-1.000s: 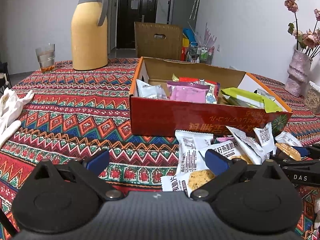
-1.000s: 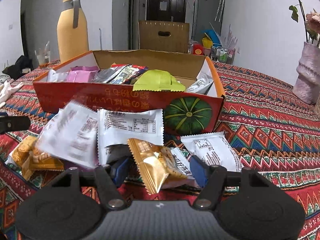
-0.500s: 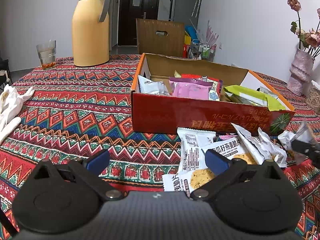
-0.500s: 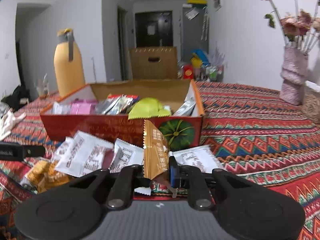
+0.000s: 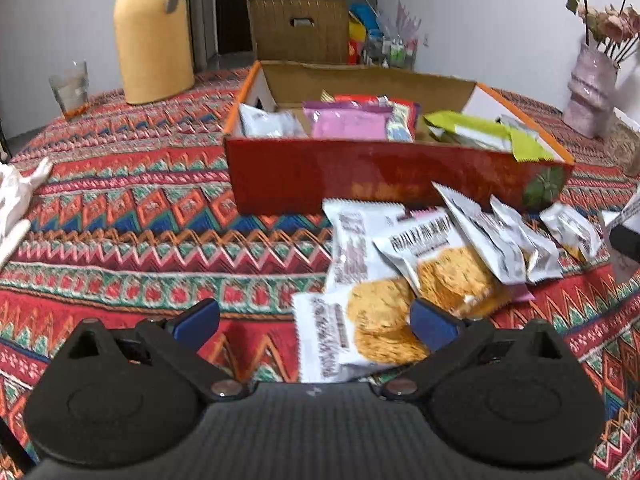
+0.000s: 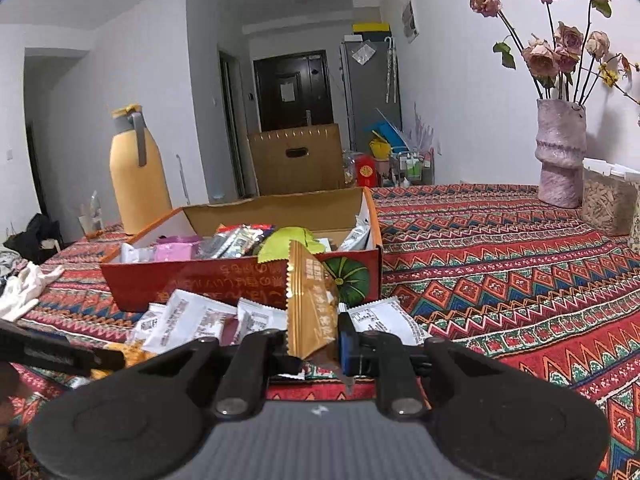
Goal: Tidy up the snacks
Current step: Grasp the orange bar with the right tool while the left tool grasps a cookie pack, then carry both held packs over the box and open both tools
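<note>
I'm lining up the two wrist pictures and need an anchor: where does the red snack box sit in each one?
Left wrist view: the red snack box sits upper centre, beyond the loose packets.
Right wrist view: the box sits left of centre, partly behind the gold packet clamped in the right gripper.
Shared landmark: the yellow thermos, behind and left of the box in both.

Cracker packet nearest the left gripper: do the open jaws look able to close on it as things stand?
Probably yes: the left gripper is open, the cracker packet lies between its fingers, nothing on top.
</note>
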Demonstrator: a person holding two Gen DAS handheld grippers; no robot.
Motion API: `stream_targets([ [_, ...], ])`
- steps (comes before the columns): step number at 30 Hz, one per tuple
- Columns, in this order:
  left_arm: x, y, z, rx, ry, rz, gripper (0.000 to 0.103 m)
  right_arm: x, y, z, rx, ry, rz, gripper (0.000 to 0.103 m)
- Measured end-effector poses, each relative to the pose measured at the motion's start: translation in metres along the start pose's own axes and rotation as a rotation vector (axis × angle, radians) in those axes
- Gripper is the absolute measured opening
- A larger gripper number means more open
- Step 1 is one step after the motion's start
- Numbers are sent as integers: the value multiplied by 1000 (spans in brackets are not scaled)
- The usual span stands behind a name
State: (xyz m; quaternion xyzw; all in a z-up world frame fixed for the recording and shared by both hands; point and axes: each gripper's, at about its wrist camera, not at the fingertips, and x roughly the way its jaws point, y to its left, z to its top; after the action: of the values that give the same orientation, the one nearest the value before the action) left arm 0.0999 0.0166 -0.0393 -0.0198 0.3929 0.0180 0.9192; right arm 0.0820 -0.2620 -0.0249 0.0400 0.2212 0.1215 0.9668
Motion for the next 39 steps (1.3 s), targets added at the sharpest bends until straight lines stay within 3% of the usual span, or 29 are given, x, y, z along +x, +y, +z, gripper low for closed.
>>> stream_targets([
  [14,11,-22,4,2,16,81,103,-9,-10,-13,36,6,45,16],
  [26,10,-6,-8,-30,47,122,102,-12,-13,-16,43,8,53,16],
  [33,9,-11,-5,-17,21,83,78,-12,-12,-18,39,14,51,16],
  [39,4,-11,-8,-11,5,65,66,-13,-10,-19,36,20,52,16],
])
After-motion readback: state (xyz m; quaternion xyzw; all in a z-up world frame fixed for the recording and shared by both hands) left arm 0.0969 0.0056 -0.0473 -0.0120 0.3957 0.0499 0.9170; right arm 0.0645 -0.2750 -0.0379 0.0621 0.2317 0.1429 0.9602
